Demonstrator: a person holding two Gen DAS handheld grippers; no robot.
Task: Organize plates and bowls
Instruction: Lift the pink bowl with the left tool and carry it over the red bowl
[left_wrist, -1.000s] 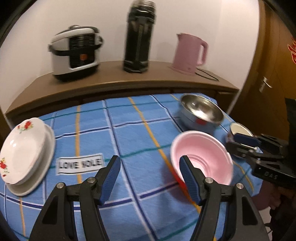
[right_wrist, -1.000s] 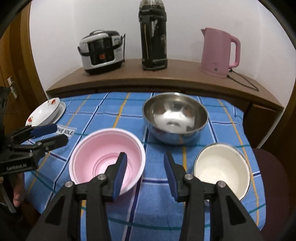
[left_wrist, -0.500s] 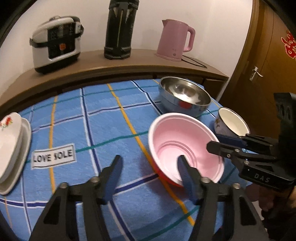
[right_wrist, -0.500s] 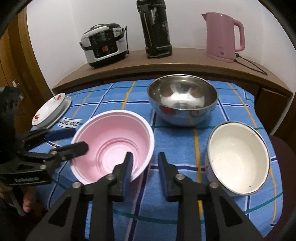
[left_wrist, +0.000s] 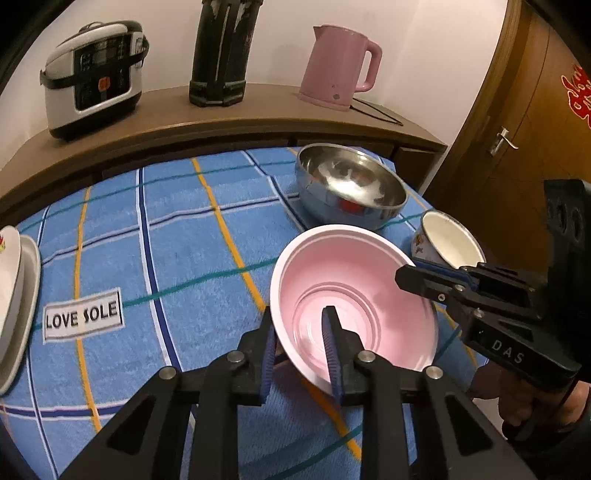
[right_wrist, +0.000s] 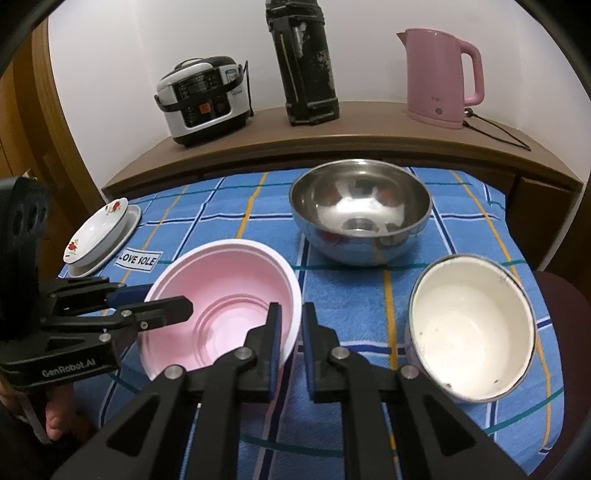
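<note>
Two grippers: both clamped on the pink bowl (left_wrist: 354, 295), one on each side of its rim.
pink bowl: near the front edge of the tabletop, right of centre in the left wrist view; tilted, mouth leaning toward the left side. Cannot tell whether its base is touching the cloth.
left gripper (left_wrist: 301, 343): jaws narrow, pinching the bowl's near-left wall, one pad inside, one outside.
right gripper (right_wrist: 291, 332): jaws nearly together on the bowl's right rim, one pad inside, one outside; in the left wrist view its tips reach over the far-right rim.
steel bowl (right_wrist: 360, 210): upright, behind the pink bowl toward the back edge, close to it; contact unclear.
white enamel bowl (right_wrist: 472, 328): upright at the right edge of the tabletop, apart from the pink bowl in the right wrist view, just right of the right gripper.
plates (right_wrist: 99, 236): flowered white dish stacked on a plain plate, at the left edge, well apart from the bowls.
tablecloth (left_wrist: 177, 236): blue plaid, covers the tabletop; "LOVE SOLE" label (left_wrist: 83, 319) near the plates.
shelf (right_wrist: 332, 136): wooden, behind the back edge; rice cooker (right_wrist: 205, 98) left, dark flask (right_wrist: 306, 62) middle, pink kettle (right_wrist: 441, 77) right with its cord trailing right.
hands: fingers partly visible under each gripper's grip at the frame edges.
door (left_wrist: 524, 122): wooden, with a lever handle, beyond the right edge.
</note>
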